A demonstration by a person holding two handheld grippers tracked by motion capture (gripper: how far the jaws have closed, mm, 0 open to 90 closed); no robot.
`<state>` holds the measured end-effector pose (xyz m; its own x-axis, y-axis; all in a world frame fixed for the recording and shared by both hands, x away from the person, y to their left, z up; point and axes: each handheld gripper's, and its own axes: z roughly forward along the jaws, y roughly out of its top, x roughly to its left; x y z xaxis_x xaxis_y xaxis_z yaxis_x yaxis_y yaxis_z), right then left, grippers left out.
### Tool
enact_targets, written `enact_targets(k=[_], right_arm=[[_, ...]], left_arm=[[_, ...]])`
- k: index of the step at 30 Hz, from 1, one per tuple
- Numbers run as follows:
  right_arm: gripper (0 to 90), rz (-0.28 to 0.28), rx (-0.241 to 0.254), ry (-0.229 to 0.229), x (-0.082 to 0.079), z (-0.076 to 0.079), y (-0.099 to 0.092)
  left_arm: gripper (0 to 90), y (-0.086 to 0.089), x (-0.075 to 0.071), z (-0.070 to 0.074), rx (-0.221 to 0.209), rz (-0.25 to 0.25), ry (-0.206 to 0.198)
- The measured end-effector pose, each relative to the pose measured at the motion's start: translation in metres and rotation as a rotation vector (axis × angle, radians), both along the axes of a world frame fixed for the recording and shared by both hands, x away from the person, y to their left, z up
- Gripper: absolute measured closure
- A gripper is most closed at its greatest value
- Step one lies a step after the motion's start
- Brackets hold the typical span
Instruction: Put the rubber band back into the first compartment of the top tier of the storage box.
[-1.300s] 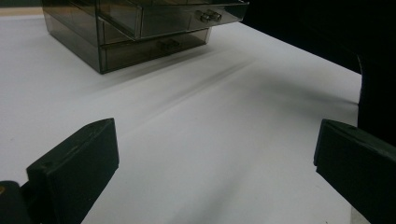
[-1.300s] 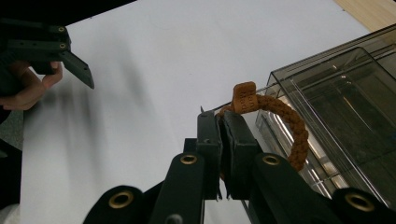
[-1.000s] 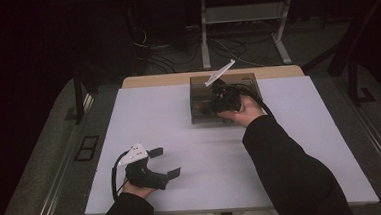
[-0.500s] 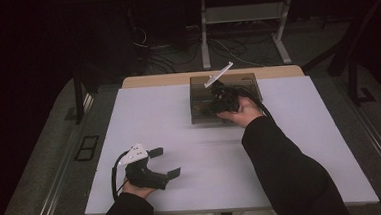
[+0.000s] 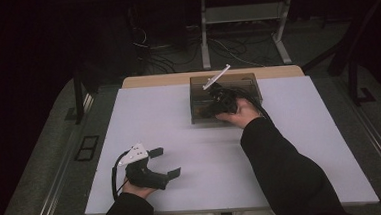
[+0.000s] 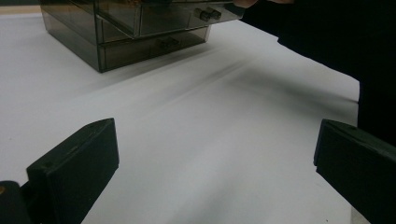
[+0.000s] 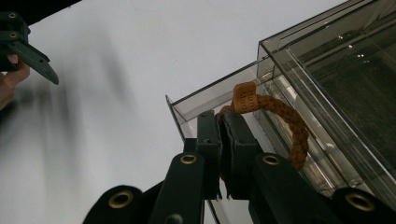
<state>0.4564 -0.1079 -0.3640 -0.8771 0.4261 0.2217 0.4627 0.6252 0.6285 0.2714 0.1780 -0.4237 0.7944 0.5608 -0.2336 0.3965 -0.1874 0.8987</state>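
A smoky clear drawer box (image 5: 197, 94) stands at the back middle of the white table. Its top drawer (image 7: 210, 100) is pulled out. My right gripper (image 7: 220, 126) is shut on a braided brown cord bracelet (image 7: 289, 123) with a tan tag, and the loop hangs over the open drawer. In the high view the right gripper (image 5: 217, 98) is over the box front. My left gripper (image 5: 167, 162) rests near the front left of the table. Its jaws stand wide open with nothing between them (image 6: 215, 172), facing the box (image 6: 116, 28).
The white tabletop (image 5: 301, 151) has bare room in front of the box and to both sides. A dark sleeve (image 6: 327, 42) crosses the right side. Behind the table are a metal stand (image 5: 204, 31) and loose cables on the floor.
My right gripper has shifted very slightly lower at the box with the bracelet still in it. The left gripper has stayed where it was.
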Motion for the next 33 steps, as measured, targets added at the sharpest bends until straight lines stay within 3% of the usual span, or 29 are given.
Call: enact_targets(k=[9,20,33], right_arm=[[83.0,-0.007,-0.014,-0.001,0.0,-0.003,0.002],[72.6,-0.047,-0.015,-0.057,-0.004,0.006,-0.002],[49.5,-0.121,0.02,-0.103,-0.017,0.027,-0.018]], left_arm=[[0.0,0.0,0.0,0.0,0.006,-0.004,-0.001],[0.0,0.0,0.0,0.0,0.006,-0.005,0.002],[0.0,-0.001,0.0,-0.001,0.004,-0.005,0.004]])
